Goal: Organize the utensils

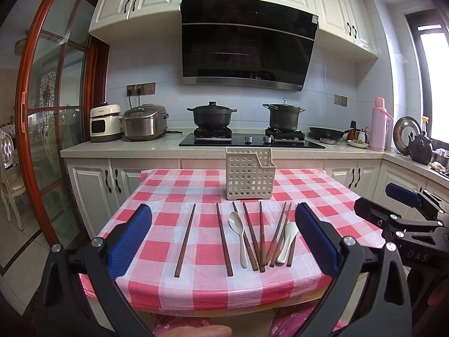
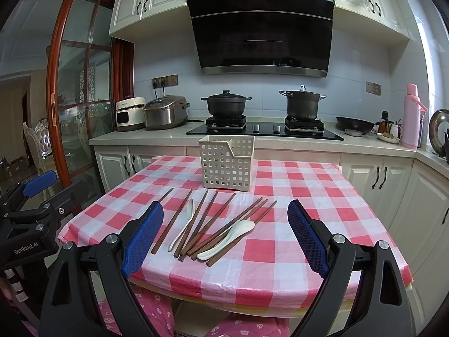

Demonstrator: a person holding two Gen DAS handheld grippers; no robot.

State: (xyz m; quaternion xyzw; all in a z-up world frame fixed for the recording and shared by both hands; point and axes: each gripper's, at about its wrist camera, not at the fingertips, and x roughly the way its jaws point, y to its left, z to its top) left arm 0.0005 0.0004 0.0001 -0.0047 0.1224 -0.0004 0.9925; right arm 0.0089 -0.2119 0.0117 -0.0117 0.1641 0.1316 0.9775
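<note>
Several brown wooden chopsticks (image 1: 224, 241) (image 2: 206, 221) and two white spoons (image 1: 238, 230) (image 1: 287, 241) lie side by side on the red-and-white checked tablecloth (image 1: 168, 196). In the right wrist view the spoons show as a left one (image 2: 183, 226) and a right one (image 2: 227, 240). A cream perforated utensil basket (image 1: 249, 175) (image 2: 226, 165) stands upright just behind them. My left gripper (image 1: 224, 241) is open and empty, held above the table's near edge. My right gripper (image 2: 226, 231) is open and empty, beside it on the right.
Behind the table runs a counter (image 1: 126, 148) with a rice cooker (image 1: 144, 122), a small white appliance (image 1: 104, 123) and two black pots (image 1: 212, 113) (image 1: 283, 115) on the hob. A glass sliding door (image 1: 56, 112) stands left. A pink flask (image 1: 378, 125) stands right.
</note>
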